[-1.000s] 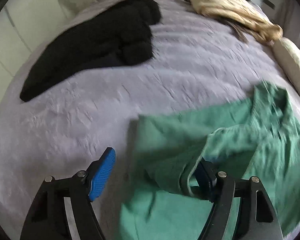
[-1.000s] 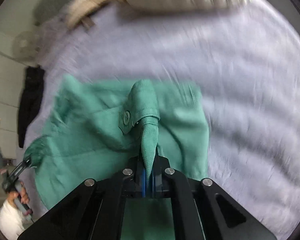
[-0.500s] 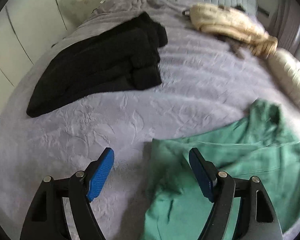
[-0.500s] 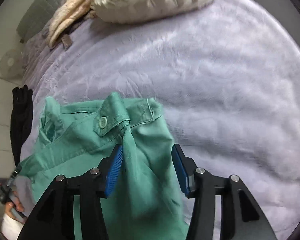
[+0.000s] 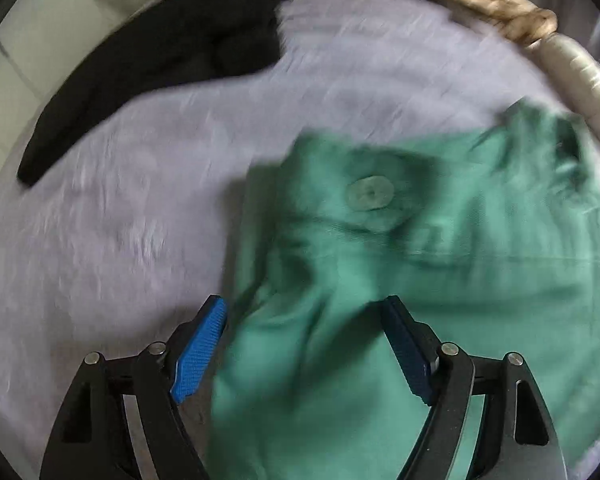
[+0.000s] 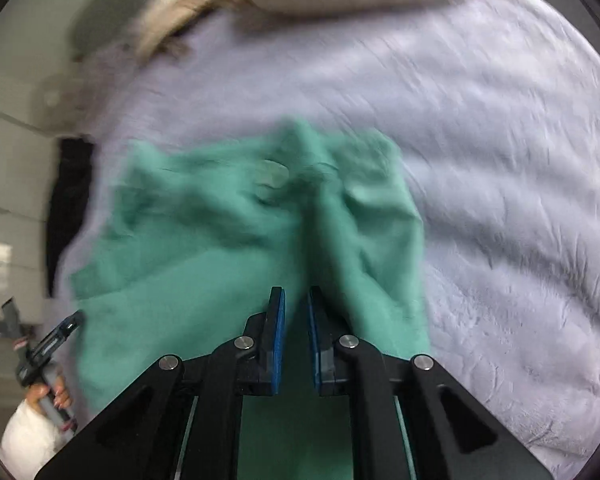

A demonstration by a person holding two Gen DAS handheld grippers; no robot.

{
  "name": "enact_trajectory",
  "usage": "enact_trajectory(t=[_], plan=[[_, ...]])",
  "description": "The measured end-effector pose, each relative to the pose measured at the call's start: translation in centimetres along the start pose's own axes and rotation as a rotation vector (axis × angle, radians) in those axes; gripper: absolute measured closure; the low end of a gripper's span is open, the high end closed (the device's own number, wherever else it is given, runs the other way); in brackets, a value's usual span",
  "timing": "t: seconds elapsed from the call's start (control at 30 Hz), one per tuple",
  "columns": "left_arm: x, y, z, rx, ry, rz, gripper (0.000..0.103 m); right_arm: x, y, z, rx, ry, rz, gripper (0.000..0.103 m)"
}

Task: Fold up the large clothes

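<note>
Left wrist view: green shirt (image 5: 400, 280) lay on the lilac bedspread (image 5: 120, 220), left gripper (image 5: 304, 344) spread wide above it, holding nothing.
Right wrist view alone showed the right gripper (image 6: 296, 320) nearly closed, a narrow gap left; whether it pinched cloth was unclear. Black garment (image 5: 160, 48) appeared full-length only leftward.

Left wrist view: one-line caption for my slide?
Open left gripper hovers over a crumpled green button-up garment on a lilac bedspread, black garment beyond.
</note>
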State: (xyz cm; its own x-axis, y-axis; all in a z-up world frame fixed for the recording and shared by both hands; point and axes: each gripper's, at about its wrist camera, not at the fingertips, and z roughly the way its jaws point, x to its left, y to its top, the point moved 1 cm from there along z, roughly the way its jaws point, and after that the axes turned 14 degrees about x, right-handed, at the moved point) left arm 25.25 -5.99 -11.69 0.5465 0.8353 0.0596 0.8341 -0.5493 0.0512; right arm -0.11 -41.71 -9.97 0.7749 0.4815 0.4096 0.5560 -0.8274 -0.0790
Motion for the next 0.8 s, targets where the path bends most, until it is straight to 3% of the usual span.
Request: enact_trajectory(t=[0.1, 0.17, 0.2, 0.23, 0.3, 0.47, 0.5, 0.53, 0.57, 0.6, 0.7, 0.8], plan=[[2.3, -1.0, -1.0, 0.003, -0.005, -0.05, 0.022, -2.6, -0.7, -1.6, -0.047, 0.027, 0.107, 0.103], [4.2, -2.3, -2.7, -0.013, -0.036, -0.056, 0.021, -3.8, -1.9, -3.1, -0.051, 0.086, 0.14, 0.096], [5.2, -3.4, -3.4, -0.01, -0.074, -0.058, 0.021, -4.0, -2.6, -3.6, -0.046, 0.107, 0.138, 0.087], [6.0, -4.2, -3.7, 0.003, -0.108, -0.06, 0.021, -4.2, -3.6, -4.0, -0.04, 0.112, 0.131, 0.063], [7.3, -6.3, -3.7, 0.046, -0.159, -0.07, 0.021, -4.3, -6.1, -4.8, -0.038, 0.065, 0.102, 0.031], [7.9, -10.4, -1.9, 0.136, -0.206, -0.084, 0.022, -6.1, -10.7, -3.4, 0.041, 0.057, 0.121, 0.033], [7.6, -11.1, -1.4, 0.147, -0.203, -0.084, 0.022, -6.7, -11.2, -2.6, 0.069, 0.047, 0.143, 0.047], [7.3, -11.5, -1.1, 0.152, -0.193, -0.085, 0.039, -7.0, -11.6, -1.8, 0.107, 0.077, 0.167, 0.085], [6.8, -11.9, -0.8, 0.157, -0.192, -0.073, 0.064, -6.8, -11.8, -1.8, 0.114, 0.103, 0.172, 0.094], [6.3, -12.2, -0.5, 0.167, -0.198, -0.057, 0.071, -6.2, -12.2, -2.3, 0.097, 0.083, 0.149, 0.094], [4.8, -12.8, -0.4, 0.119, -0.143, -0.008, 0.073, -5.1, -13.1, -3.5, 0.054, -0.02, 0.06, 0.095], [4.1, -13.1, 0.6, 0.123, -0.132, 0.013, 0.072, -7.7, -12.9, -1.1, 0.108, -0.096, 0.099, 0.095]])
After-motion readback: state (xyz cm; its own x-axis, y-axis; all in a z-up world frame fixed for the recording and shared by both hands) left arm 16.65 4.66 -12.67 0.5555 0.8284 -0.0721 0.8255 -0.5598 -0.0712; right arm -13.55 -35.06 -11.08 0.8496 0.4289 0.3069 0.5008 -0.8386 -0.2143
